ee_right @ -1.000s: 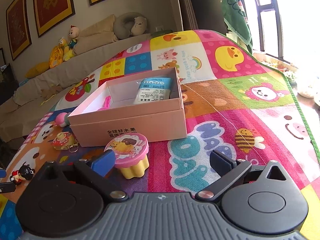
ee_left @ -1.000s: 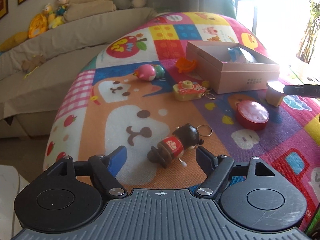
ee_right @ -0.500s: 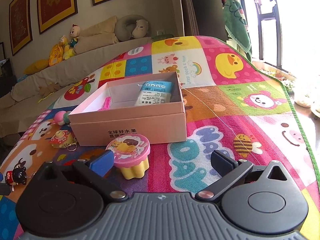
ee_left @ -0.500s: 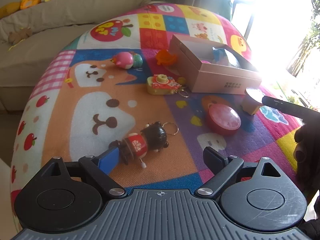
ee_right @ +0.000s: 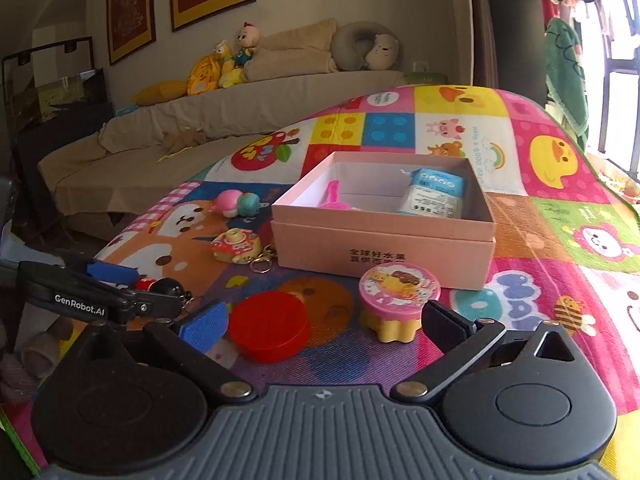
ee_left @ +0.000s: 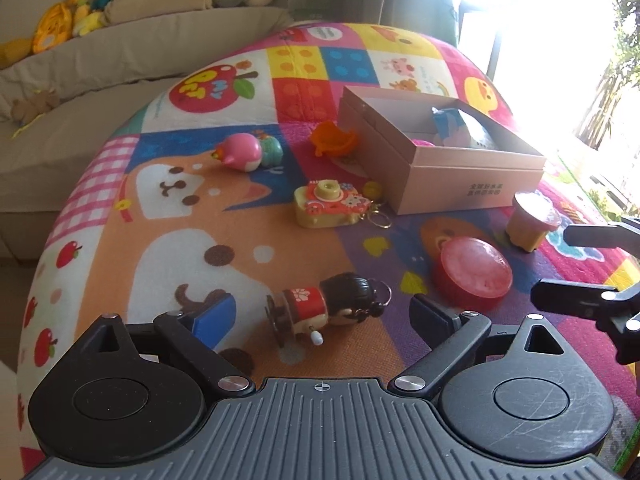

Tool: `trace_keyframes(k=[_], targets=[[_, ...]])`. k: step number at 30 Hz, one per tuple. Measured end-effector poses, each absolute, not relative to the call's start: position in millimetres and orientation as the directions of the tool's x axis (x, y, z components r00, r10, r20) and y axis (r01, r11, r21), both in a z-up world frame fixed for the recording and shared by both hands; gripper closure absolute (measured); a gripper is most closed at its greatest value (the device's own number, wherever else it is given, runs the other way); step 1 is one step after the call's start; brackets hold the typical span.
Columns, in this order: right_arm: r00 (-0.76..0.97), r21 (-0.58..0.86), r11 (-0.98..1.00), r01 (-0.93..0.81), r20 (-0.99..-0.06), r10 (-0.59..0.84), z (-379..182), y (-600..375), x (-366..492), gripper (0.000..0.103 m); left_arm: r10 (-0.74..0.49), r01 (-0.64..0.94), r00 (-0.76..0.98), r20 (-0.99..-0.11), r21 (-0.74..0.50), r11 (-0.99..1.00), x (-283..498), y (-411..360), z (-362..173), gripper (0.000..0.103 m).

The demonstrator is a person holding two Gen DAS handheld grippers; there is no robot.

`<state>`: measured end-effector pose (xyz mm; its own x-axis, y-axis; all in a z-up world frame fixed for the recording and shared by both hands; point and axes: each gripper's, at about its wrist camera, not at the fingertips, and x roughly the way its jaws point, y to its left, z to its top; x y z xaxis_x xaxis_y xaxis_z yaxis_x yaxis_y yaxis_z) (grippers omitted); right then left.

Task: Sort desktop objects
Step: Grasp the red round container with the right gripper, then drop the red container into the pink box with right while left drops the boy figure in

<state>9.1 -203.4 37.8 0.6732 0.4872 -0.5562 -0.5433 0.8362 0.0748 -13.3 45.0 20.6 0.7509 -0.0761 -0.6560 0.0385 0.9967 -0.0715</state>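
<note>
A small doll keychain (ee_left: 332,306) with black hair and a red body lies on the play mat between the open fingers of my left gripper (ee_left: 322,314). It also shows in the right wrist view (ee_right: 162,286). My right gripper (ee_right: 326,320) is open and empty, with a red round tin (ee_right: 268,330) and a pink-lidded yellow cup (ee_right: 398,300) between its fingers. The open pink box (ee_right: 380,236) holds a blue packet (ee_right: 434,194) and a pink item (ee_right: 334,200). A toy camera keychain (ee_left: 330,204), a pink and teal squishy toy (ee_left: 248,152) and an orange toy (ee_left: 334,140) lie near the box.
The colourful play mat (ee_left: 180,220) covers the surface and drops off at its left edge. A beige sofa (ee_right: 200,128) with plush toys stands behind. A bright window is to the right.
My left gripper has shifted so the doll lies centred between its fingers. My right gripper has pulled back and to the left, and the red tin has come into its view.
</note>
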Motion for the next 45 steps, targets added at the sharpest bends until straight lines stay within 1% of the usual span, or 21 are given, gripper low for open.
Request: trace_keyframes(k=[2, 4, 7, 9, 10, 11, 12, 16, 18, 19, 20, 21, 23, 28, 31, 35, 37, 39, 41, 43, 45], targets=[[0.647, 0.038, 0.825, -0.564, -0.6, 0.471, 30, -183, 15, 0.0, -0.067, 0.02, 0.748, -0.66, -0.078, 0.997, -20, 53, 21, 0.005], [0.639, 0.016, 0.824, -0.567, -0.622, 0.452, 23, -170, 22, 0.001, -0.065, 0.002, 0.744, -0.665, -0.094, 0.996, -26, 59, 22, 0.004], [0.628, 0.001, 0.821, -0.57, -0.644, 0.437, 14, -155, 31, 0.007, -0.081, -0.001, 0.736, -0.672, -0.121, 0.993, -28, 59, 21, 0.003], [0.613, 0.002, 0.821, -0.571, -0.664, 0.428, 8, -150, 36, 0.022, -0.091, -0.002, 0.729, -0.678, -0.136, 0.991, -24, 55, 19, 0.003], [0.619, 0.001, 0.822, -0.57, -0.657, 0.43, 9, -150, 35, 0.022, -0.094, -0.003, 0.728, -0.68, -0.14, 0.99, -22, 52, 19, 0.003], [0.623, -0.006, 0.82, -0.572, -0.653, 0.43, 11, -150, 33, 0.034, -0.094, -0.003, 0.726, -0.681, -0.14, 0.99, -19, 49, 18, 0.003], [0.624, -0.014, 0.819, -0.574, -0.656, 0.425, 12, -151, 32, 0.039, -0.087, -0.007, 0.724, -0.684, -0.134, 0.991, -16, 44, 17, 0.003], [0.639, -0.027, 0.828, -0.559, -0.651, 0.41, 14, -161, 25, 0.039, -0.023, -0.033, 0.721, -0.693, -0.067, 0.997, -6, 29, 13, 0.004], [0.639, -0.021, 0.833, -0.553, -0.652, 0.408, 14, -169, 20, 0.039, 0.0, -0.045, 0.715, -0.699, -0.045, 0.998, -2, 26, 11, 0.008], [0.639, -0.018, 0.834, -0.551, -0.653, 0.407, 14, -173, 17, 0.039, 0.009, -0.05, 0.711, -0.703, -0.038, 0.998, -1, 25, 11, 0.016], [0.638, -0.015, 0.836, -0.549, -0.654, 0.407, 14, -177, 14, 0.039, 0.021, -0.056, 0.711, -0.703, -0.027, 0.998, 0, 24, 10, 0.021], [0.637, -0.013, 0.837, -0.547, -0.656, 0.406, 13, -180, 11, 0.039, 0.029, -0.058, 0.713, -0.7, -0.018, 0.998, 0, 24, 11, 0.023], [0.634, -0.008, 0.839, -0.543, -0.659, 0.404, 13, -185, 6, 0.039, 0.033, -0.055, 0.718, -0.696, -0.009, 0.998, -1, 23, 11, 0.033], [0.633, -0.019, 0.83, -0.558, -0.656, 0.41, 22, -195, -11, 0.039, 0.017, -0.008, 0.745, -0.667, 0.016, 1.0, -13, 16, 17, 0.033], [0.675, -0.052, 0.833, -0.55, -0.615, 0.407, 41, -206, -23, 0.039, -0.044, 0.064, 0.797, -0.603, 0.012, 0.998, -22, 8, 44, 0.033], [0.805, -0.072, 0.874, -0.48, -0.432, 0.406, 116, -233, -22, 0.039, -0.088, 0.124, 0.904, -0.418, 0.061, 0.99, -11, -6, 110, 0.033], [0.859, -0.075, 0.9, -0.429, -0.342, 0.38, 151, -244, -16, 0.039, -0.111, 0.143, 0.932, -0.345, 0.07, 0.987, 4, -13, 135, 0.033], [0.903, -0.092, 0.924, -0.372, -0.267, 0.337, 174, -252, -11, 0.039, -0.136, 0.162, 0.936, -0.325, 0.053, 0.985, 28, -21, 150, 0.033], [0.927, -0.096, 0.939, -0.331, -0.218, 0.304, 191, -259, -5, 0.039, -0.172, 0.19, 0.927, -0.332, 0.023, 0.982, 58, -31, 155, 0.033], [0.932, -0.091, 0.943, -0.321, -0.208, 0.297, 196, -263, 1, 0.039, -0.193, 0.21, 0.925, -0.327, 0.017, 0.978, 89, -44, 155, 0.033], [0.929, -0.081, 0.945, -0.318, -0.225, 0.294, 195, -263, 13, 0.039, -0.191, 0.219, 0.919, -0.344, 0.044, 0.975, 123, -59, 151, 0.03]])
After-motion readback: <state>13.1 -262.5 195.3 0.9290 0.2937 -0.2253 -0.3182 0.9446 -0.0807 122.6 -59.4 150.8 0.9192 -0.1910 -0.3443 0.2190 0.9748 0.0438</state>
